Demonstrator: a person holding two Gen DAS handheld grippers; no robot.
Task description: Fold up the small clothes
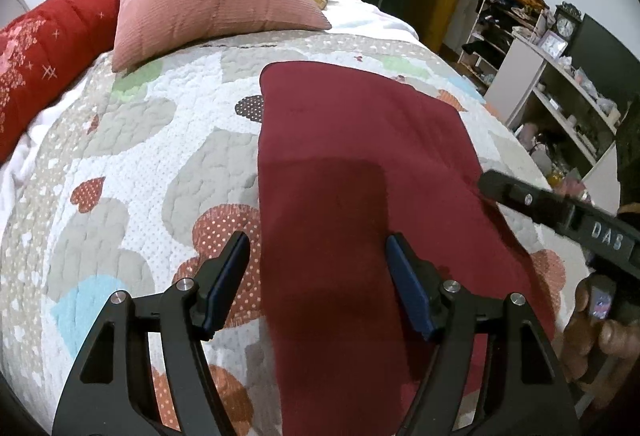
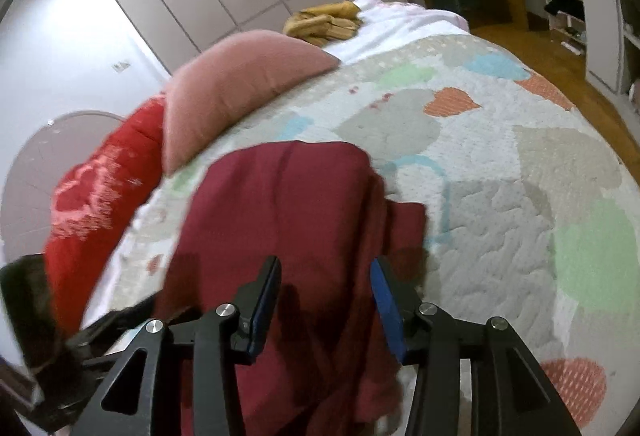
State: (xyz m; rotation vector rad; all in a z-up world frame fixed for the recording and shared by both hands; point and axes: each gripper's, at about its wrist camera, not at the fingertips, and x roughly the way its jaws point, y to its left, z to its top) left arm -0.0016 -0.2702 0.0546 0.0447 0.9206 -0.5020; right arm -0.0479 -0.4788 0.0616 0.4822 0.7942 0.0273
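Both tools are spread wide with nothing in them. Left tool (image 1: 318,256) hangs over the near end of the maroon cloth (image 1: 360,164), straddling its left edge, so that one's nearer I think. The cloth lies flat on the quilt (image 1: 120,140), long way running straight off from me. Right tool (image 2: 324,280) sits above the rumpled right side. Further back there's a pink pillow (image 1: 208,0) and a red blanket (image 1: 44,56).
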